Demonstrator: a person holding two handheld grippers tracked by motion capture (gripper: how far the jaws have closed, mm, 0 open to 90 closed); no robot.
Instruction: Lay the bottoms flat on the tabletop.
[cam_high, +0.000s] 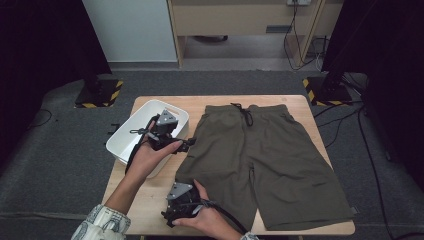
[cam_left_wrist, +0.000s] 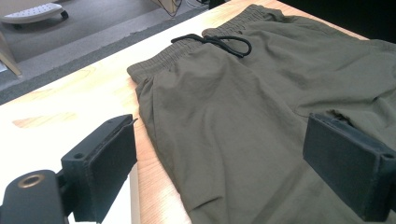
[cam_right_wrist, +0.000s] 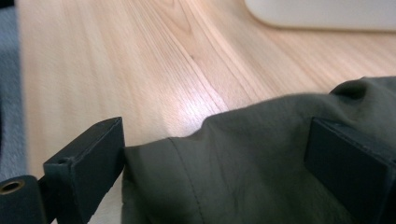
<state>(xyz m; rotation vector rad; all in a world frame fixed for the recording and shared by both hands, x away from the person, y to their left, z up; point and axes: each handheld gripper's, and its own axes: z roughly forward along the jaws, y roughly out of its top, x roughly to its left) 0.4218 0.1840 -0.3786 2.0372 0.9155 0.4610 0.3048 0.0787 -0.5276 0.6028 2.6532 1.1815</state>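
Olive green shorts (cam_high: 265, 160) lie spread flat on the wooden table (cam_high: 165, 102), waistband at the far side with a black drawstring (cam_high: 245, 114). My left gripper (cam_high: 187, 145) hovers open by the shorts' left edge, over the corner of the white tray. In the left gripper view its jaws (cam_left_wrist: 222, 140) stand wide apart above the shorts (cam_left_wrist: 243, 116) and the drawstring (cam_left_wrist: 219, 42). My right gripper (cam_high: 169, 214) sits low at the table's near edge by the left leg hem. Its jaws (cam_right_wrist: 217, 140) are open, with the hem (cam_right_wrist: 243, 172) lying loose between them.
A white plastic tray (cam_high: 145, 112) stands on the table's left side, its rim (cam_right_wrist: 322, 18) in the right gripper view too. Bare wood (cam_right_wrist: 140, 70) runs left of the hem. Dark stands with hazard-striped bases (cam_high: 100, 92) and cables (cam_high: 350, 125) lie on the floor around the table.
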